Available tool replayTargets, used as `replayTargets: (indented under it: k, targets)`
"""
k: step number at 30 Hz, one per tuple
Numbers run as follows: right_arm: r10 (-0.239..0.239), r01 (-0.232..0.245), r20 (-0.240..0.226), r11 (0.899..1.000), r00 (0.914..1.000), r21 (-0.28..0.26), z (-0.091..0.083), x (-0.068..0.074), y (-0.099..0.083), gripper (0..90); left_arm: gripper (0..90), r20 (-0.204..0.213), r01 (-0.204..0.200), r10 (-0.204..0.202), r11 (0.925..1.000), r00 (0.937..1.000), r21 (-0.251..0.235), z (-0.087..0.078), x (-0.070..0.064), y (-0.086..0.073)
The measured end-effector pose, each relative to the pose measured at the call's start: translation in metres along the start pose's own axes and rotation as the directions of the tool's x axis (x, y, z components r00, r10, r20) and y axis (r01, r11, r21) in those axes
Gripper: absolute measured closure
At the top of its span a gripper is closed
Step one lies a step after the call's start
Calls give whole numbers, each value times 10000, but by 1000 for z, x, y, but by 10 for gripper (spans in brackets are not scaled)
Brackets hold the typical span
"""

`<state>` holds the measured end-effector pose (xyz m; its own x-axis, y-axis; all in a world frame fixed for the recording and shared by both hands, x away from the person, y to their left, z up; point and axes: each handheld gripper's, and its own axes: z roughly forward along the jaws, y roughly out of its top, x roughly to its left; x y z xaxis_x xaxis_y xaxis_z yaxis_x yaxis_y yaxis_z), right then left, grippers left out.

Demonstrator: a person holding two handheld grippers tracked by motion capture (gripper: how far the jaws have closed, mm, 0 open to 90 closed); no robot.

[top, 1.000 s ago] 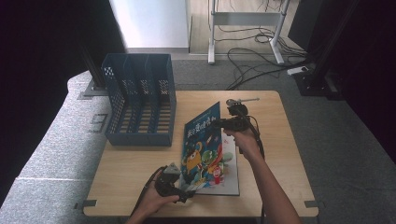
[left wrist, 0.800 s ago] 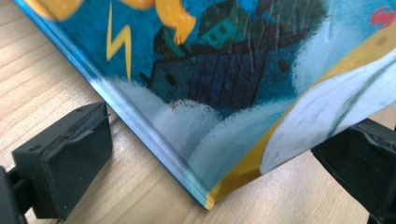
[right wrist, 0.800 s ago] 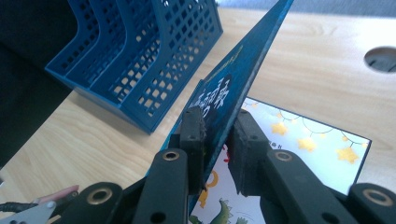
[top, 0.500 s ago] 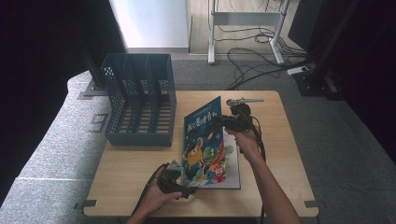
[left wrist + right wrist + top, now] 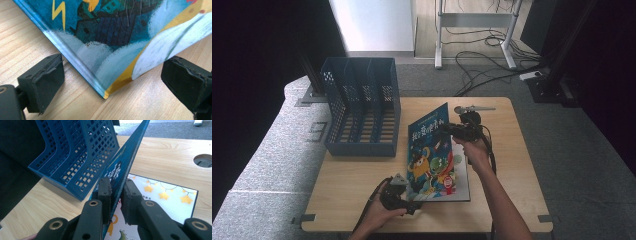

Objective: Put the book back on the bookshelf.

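book cover [image 5: 428,131] lifted steeper than before | right gripper [image 5: 451,129] clamps its edge | left gripper [image 5: 416,206] spread at corner

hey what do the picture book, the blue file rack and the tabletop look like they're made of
Picture book: probably glossy laminated card cover; it shows sheen and fine scratches in the left gripper view.
Blue file rack: looks like moulded plastic, matte, with a regular grid of holes.
Tabletop: pale wood or wood-look laminate, with a smooth printed-looking grain.
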<state>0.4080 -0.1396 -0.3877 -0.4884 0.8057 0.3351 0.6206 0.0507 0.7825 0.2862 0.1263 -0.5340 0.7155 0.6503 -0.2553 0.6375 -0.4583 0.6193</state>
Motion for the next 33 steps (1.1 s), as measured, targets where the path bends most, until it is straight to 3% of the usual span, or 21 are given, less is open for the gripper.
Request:
replayTargets:
  k: [12, 26, 33]
  targets:
    - [-226, 227, 64, 9997, 9997, -14, -4, 2, 1, 777, 25, 45, 4, -5, 10000, 10000, 79, 4, 1, 7]
    - [-1061, 1063, 70, 9915, 9943, -753, -19, 7, 2, 777, 0, 377, 103, -120, 9989, 9992, 463, 14, 10, 19]
    - [-1357, 1349, -3, 9853, 9907, -1052, -24, 8, -1, 776, 0, 166, 17, -24, 9992, 9999, 390, 16, 8, 19]
